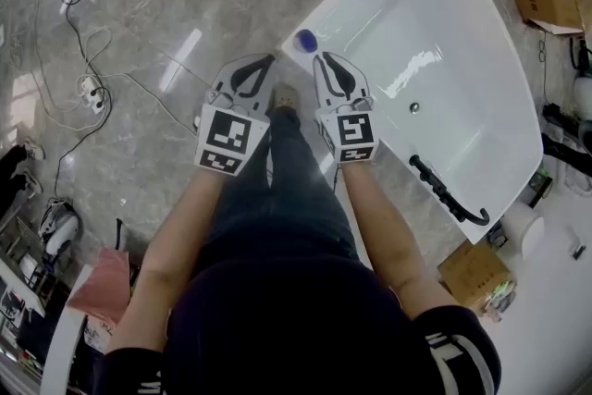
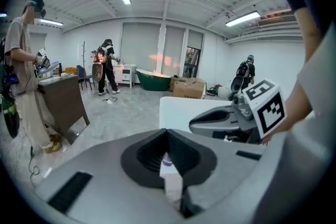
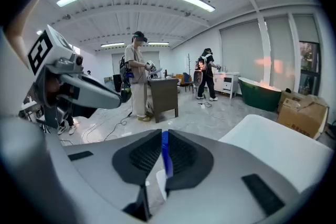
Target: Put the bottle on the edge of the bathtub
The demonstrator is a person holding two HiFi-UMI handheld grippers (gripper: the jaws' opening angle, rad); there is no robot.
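Nearest to me, the person's two forearms are reaching forward, one on each side of the legs [image 1: 277, 190], and each hand is carrying one gripper. I am looking mostly at the bottle [image 1: 306, 40]. It is standing on the corner of the bathtub [image 1: 347, 0], on the rim and not inside the basin. From above I am seeing only its round blue cap, so I am judging that its long axis is pointing straight up at the head camera, meaning upright.

From the right gripper [image 1: 321, 59] the bottle is lying at about 11 o'clock, just beside the tips but, as far as I can tell, not touching them. From the left gripper [image 1: 267, 61] it is lying at about 2 o'clock and a little farther away. So the right hand is the nearer one.

In the right gripper view the jaws are standing almost together, with only a thin slit between them. A blue streak is showing through this slit. I am taking it for the cap beyond the jaws, not something being squeezed. The left gripper's jaws are meeting at the tips and gripping nothing.

I am judging that the bottle is already resting where the task wants it. For any correction, the right gripper would need to open first, then go toward 11 o'clock and lower.
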